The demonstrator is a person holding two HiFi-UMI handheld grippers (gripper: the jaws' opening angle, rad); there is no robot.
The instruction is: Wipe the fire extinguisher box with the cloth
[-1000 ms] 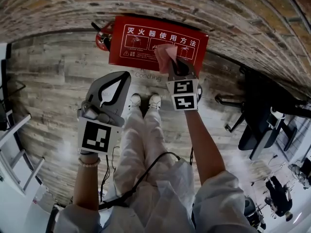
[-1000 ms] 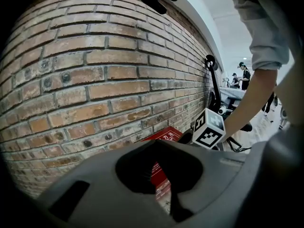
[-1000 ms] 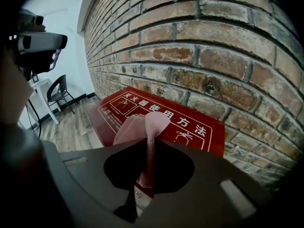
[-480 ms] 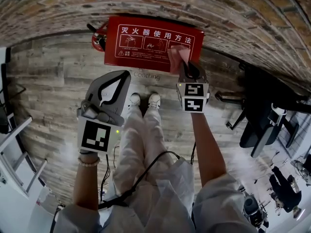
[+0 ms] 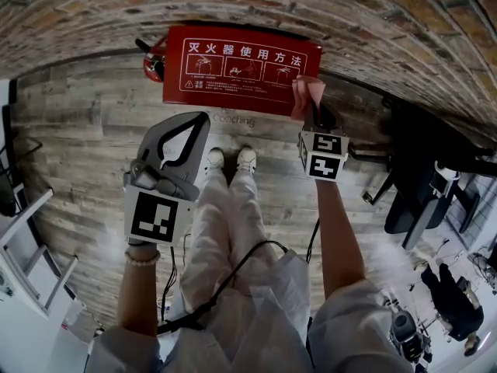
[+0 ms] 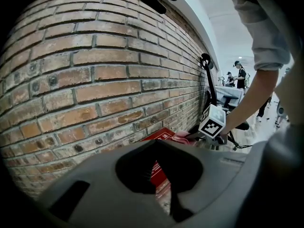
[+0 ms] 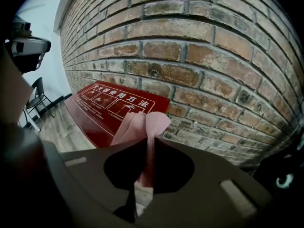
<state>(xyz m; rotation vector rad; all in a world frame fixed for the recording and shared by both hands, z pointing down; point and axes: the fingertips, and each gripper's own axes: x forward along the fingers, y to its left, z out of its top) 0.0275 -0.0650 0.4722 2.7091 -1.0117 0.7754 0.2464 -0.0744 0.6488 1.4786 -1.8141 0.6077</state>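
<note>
Sliding rightward along the box front over the last second, the right tongs [image 5: 312, 113] now sit at its lower right corner, where before they were nearer the middle of the printed label. They are clamped tight on a soft pink cloth [image 5: 308, 94], which bunches above the closed tips and presses against the right end of the flat red fire extinguisher box with white Chinese lettering and pictograms [image 5: 233, 64]. In the right gripper view a pinched strip of the cloth runs down between the two tips, and its loose folds lie over the box's near corner, next to the last white characters. The box stands on the grey wooden plank floor [image 5: 85, 130], against the foot of the reddish brick wall [image 5: 256, 6]. A red fire extinguisher with a black top [image 5: 154, 59] shows just beyond the box's left end. The left tongs [image 5: 200, 120] have not shifted. They hang above the floor, short of the box's lower edge and well apart from the cloth, with their tips drawn together and nothing between them. In the left gripper view a sliver of the red box shows through the opening in their grey frame. White shoes [image 5: 231, 160] stand on the planks between the two tongs, just before the box.
</note>
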